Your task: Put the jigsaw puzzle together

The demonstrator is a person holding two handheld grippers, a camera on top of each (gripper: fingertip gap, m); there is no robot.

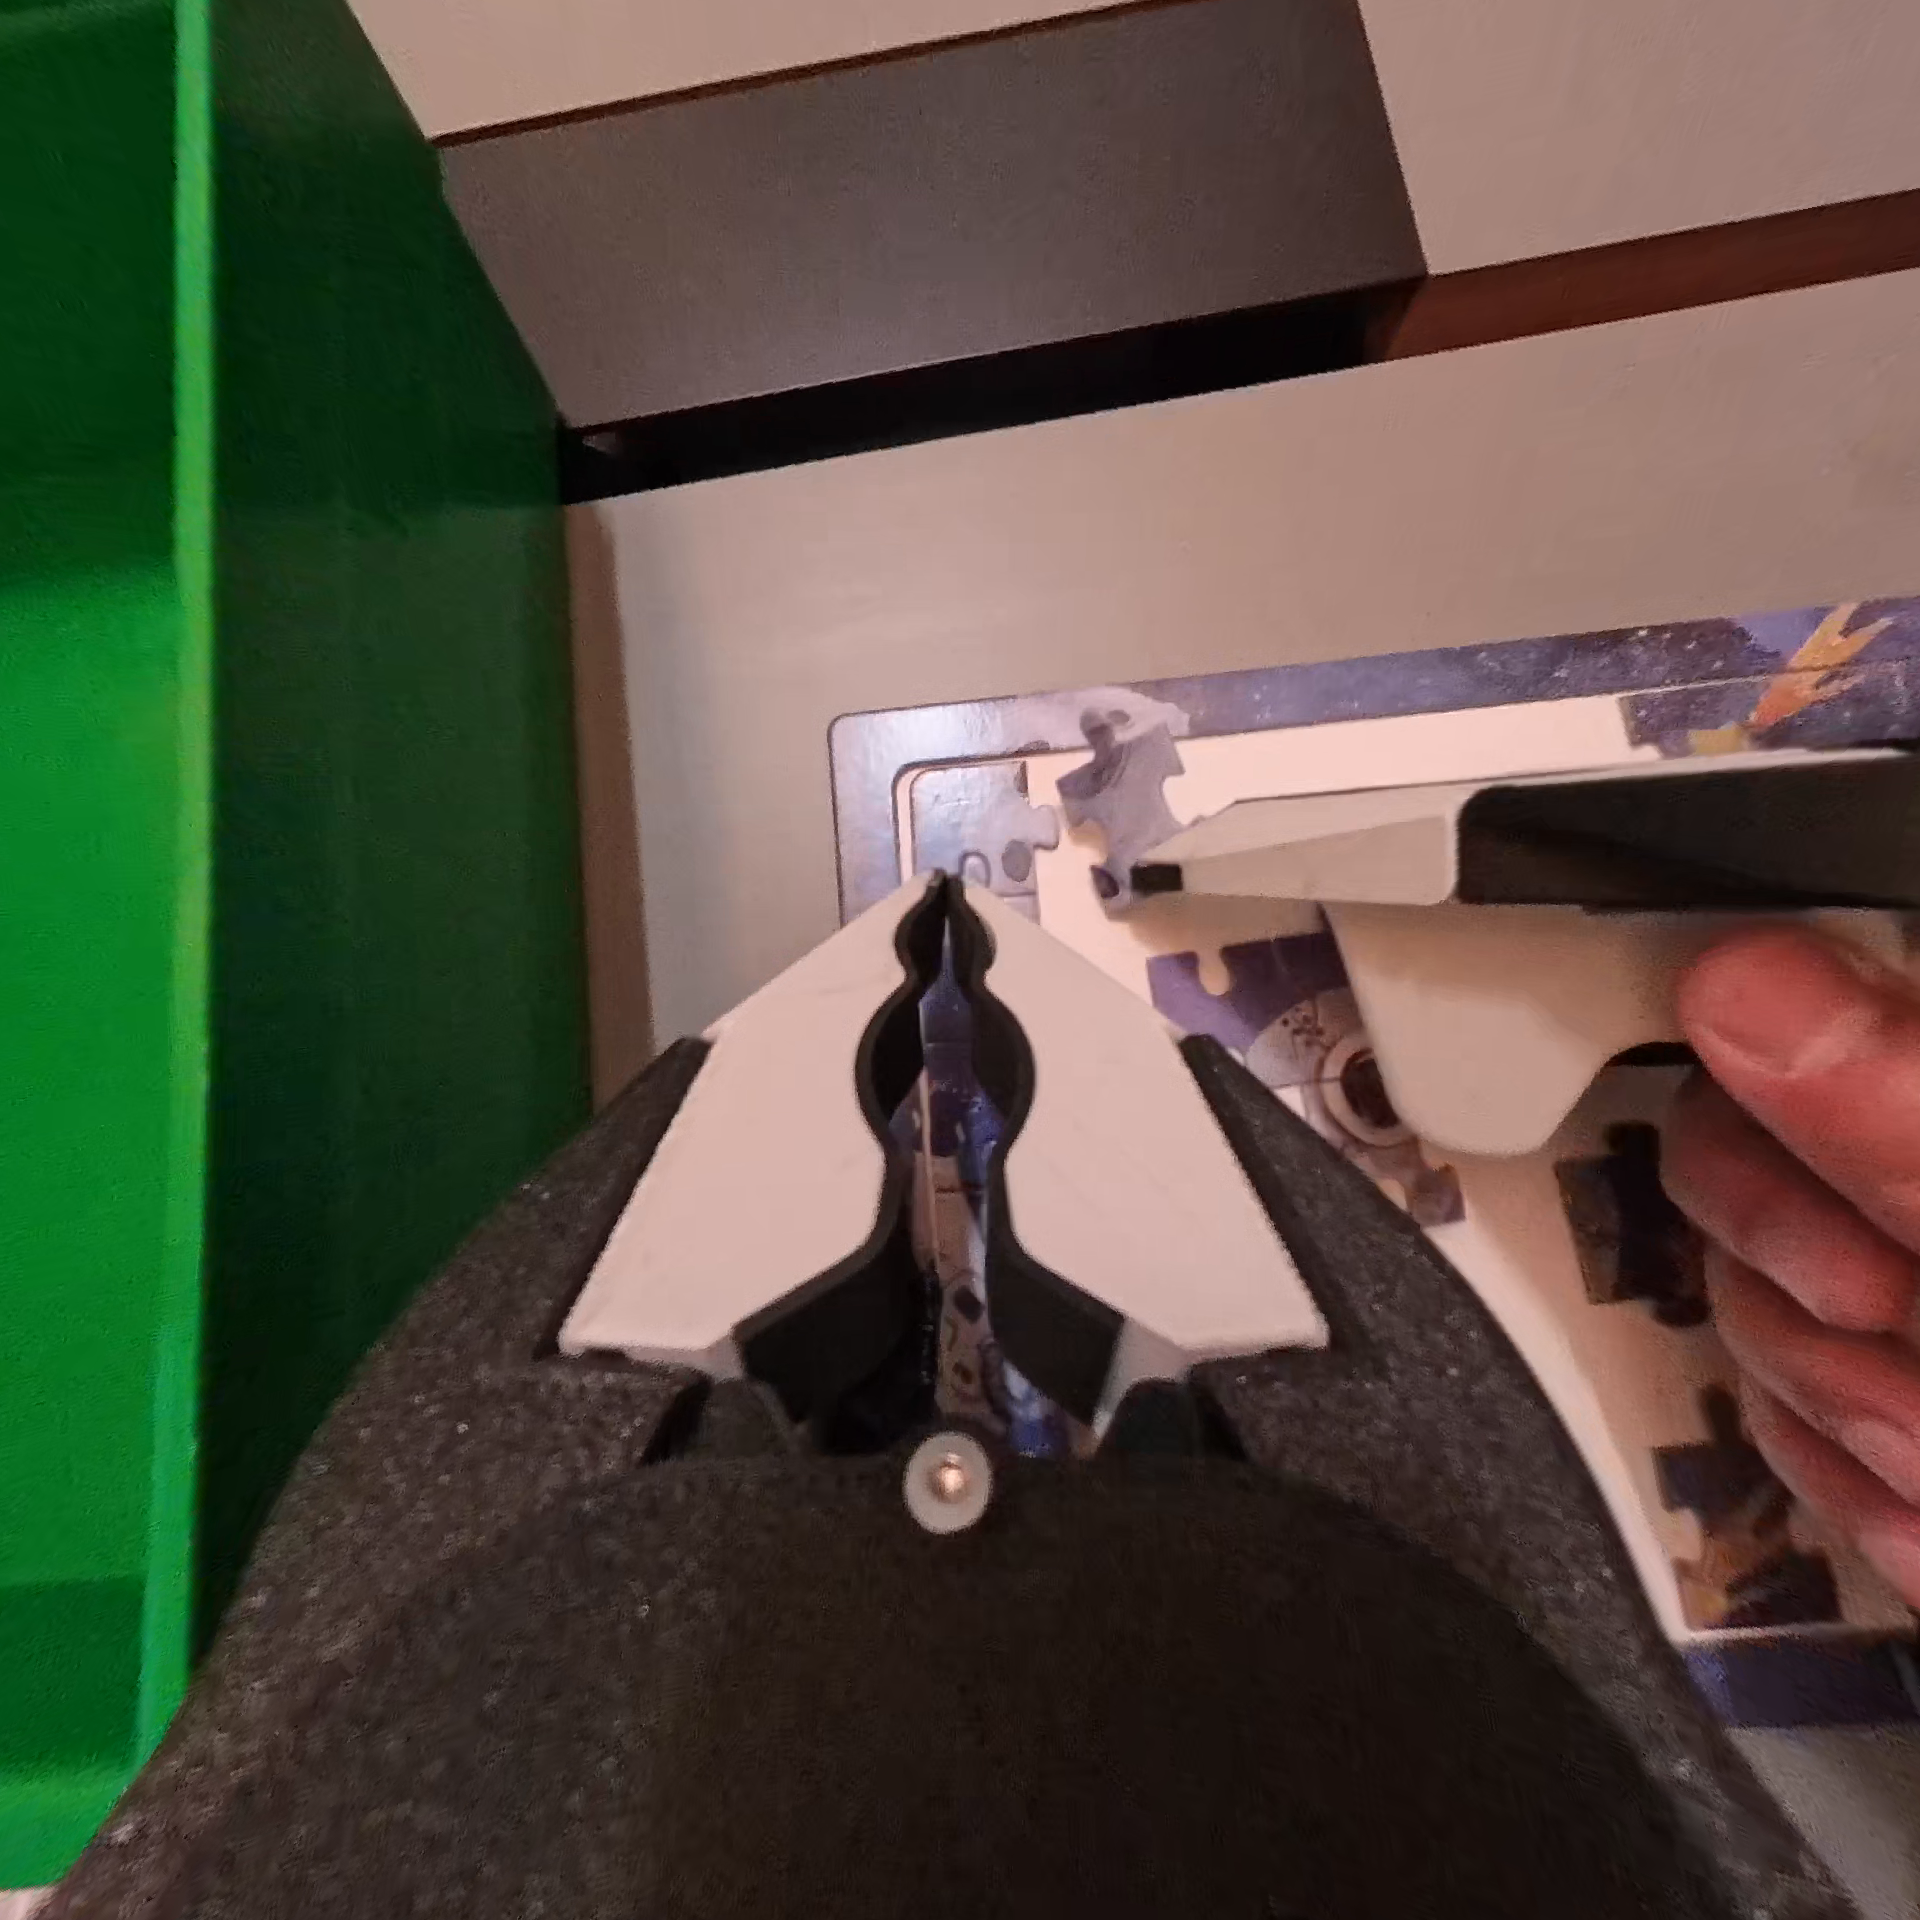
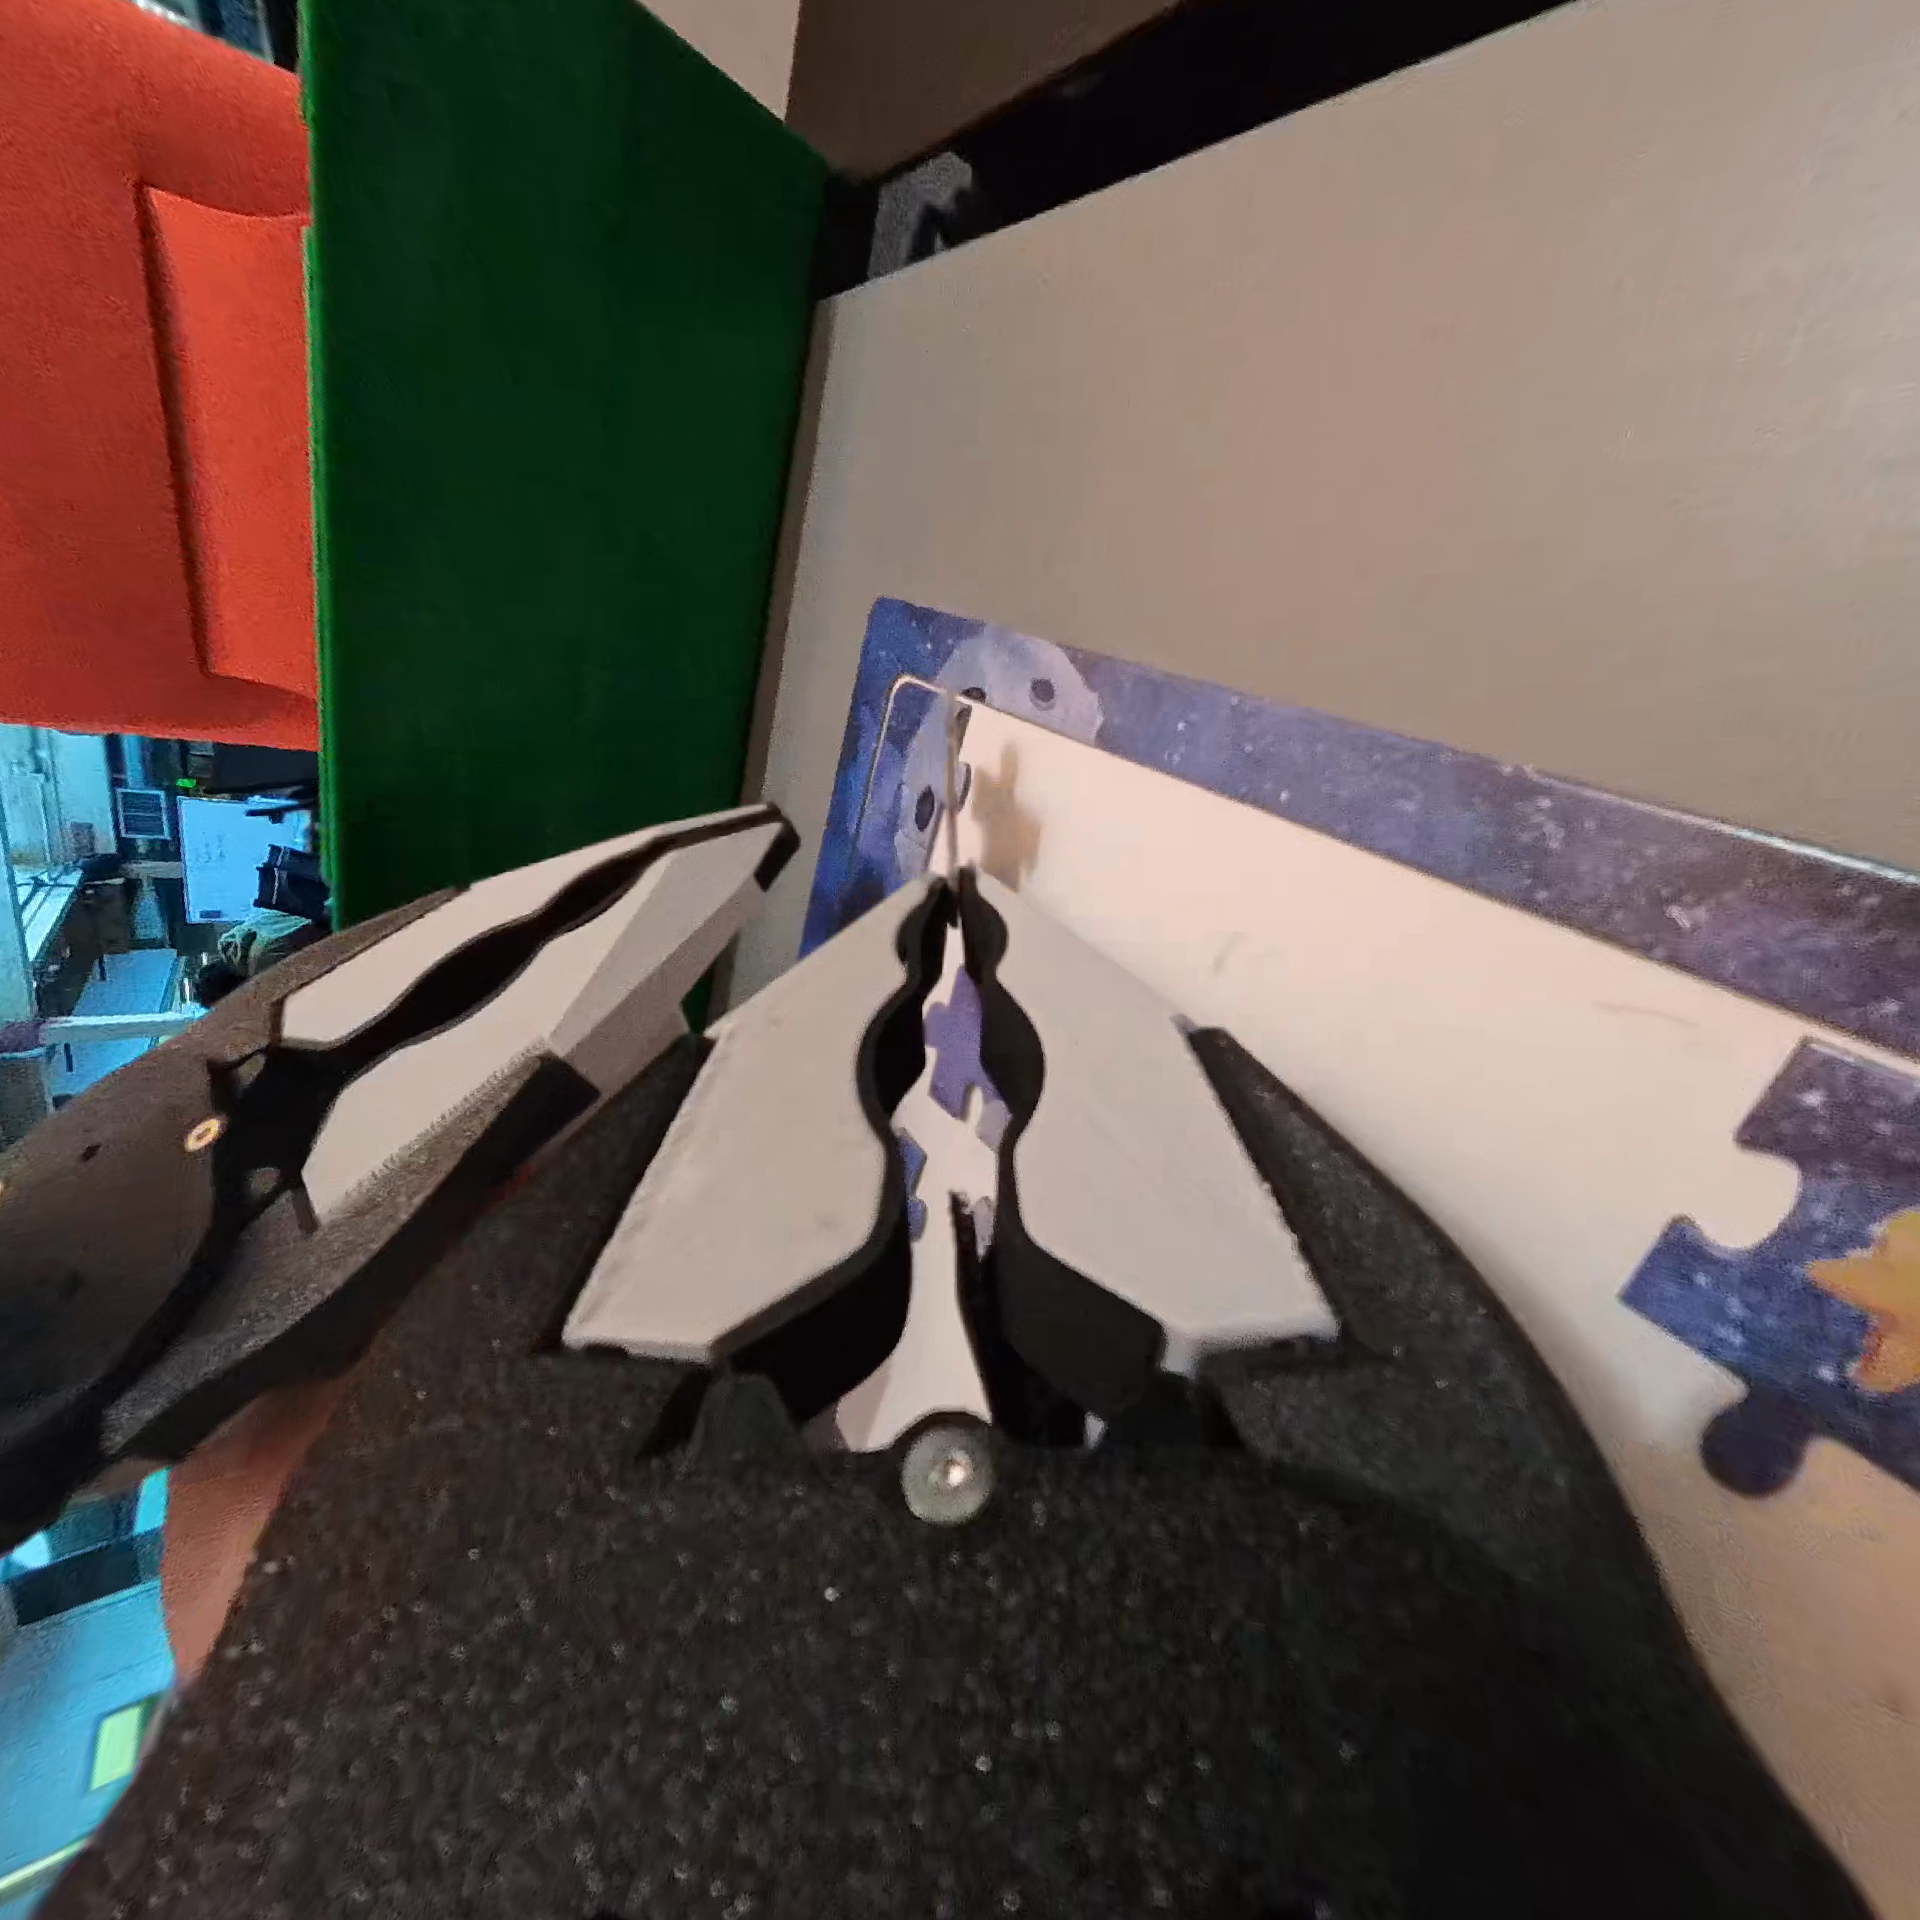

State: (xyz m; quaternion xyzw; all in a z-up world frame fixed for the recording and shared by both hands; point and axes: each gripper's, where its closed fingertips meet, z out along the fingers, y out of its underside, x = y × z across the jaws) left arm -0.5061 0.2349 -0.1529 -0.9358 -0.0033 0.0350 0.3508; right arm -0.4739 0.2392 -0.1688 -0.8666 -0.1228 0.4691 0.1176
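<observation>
The puzzle board (image 1: 868, 790) has a blue starry border and a white well, and lies on the beige table. A corner piece (image 1: 971, 836) sits in its far left corner. My right gripper (image 2: 954, 883) is shut on a pale blue-grey puzzle piece (image 1: 1122, 810), seen edge-on in the right wrist view (image 2: 951, 790), held tilted just beside that corner piece. My left gripper (image 1: 943, 883) is shut with its tips at the board's left border; I cannot tell whether it clamps the border. It also shows in the right wrist view (image 2: 774, 831). Loose pieces (image 1: 1247, 977) lie in the well, one with a yellow star (image 2: 1829, 1278).
A green panel (image 1: 260, 727) stands upright close to the board's left side. An orange seat (image 2: 135, 416) is beyond it. A person's hand (image 1: 1808, 1195) holds the right gripper over the well. Bare beige table (image 1: 1143, 582) lies behind the board. Less than 4 cm separates the two grippers' tips. The orange seat (image 2: 135, 416) is about 40 cm from both grippers' fingertips.
</observation>
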